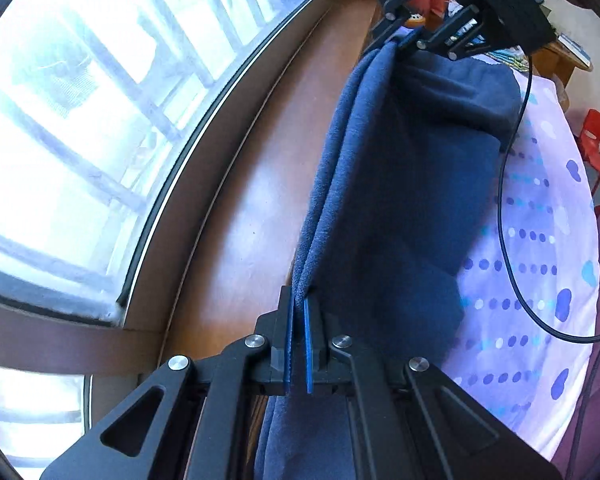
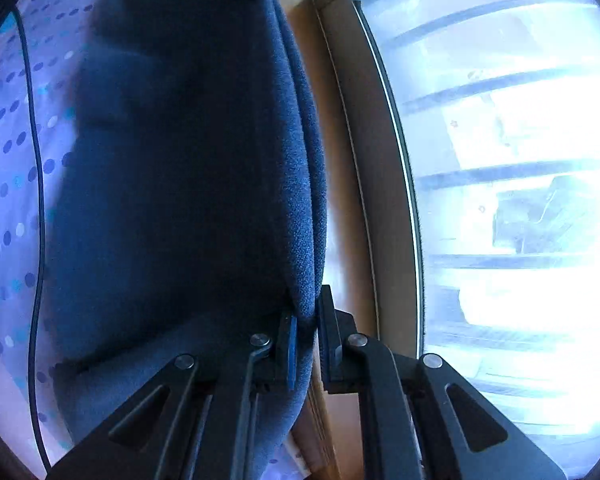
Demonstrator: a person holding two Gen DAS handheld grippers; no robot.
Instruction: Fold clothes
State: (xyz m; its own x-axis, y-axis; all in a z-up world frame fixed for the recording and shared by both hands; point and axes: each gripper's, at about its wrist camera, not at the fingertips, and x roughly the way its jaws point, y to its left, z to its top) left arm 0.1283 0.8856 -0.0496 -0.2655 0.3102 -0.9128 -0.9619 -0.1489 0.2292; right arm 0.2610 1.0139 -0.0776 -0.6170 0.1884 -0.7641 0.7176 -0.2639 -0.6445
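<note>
The left gripper (image 1: 299,312) was clenched on the top edge of a blue fleece garment (image 1: 400,200), pads almost meeting. The right gripper (image 2: 306,320) pinched the same folded edge — also seen at one o'clock in the left view. The garment hung between them over a dotted bedsheet (image 1: 532,280), beside a wooden window ledge (image 1: 252,184). Its lower part lay in shadow, shape unclear; a black cable (image 1: 504,216) crossed the sheet.

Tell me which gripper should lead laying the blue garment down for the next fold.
Neither clearly: the left gripper and right gripper are each shut on the blue fleece garment, stretched between them beside the dotted bedsheet. Probably lower both together.
</note>
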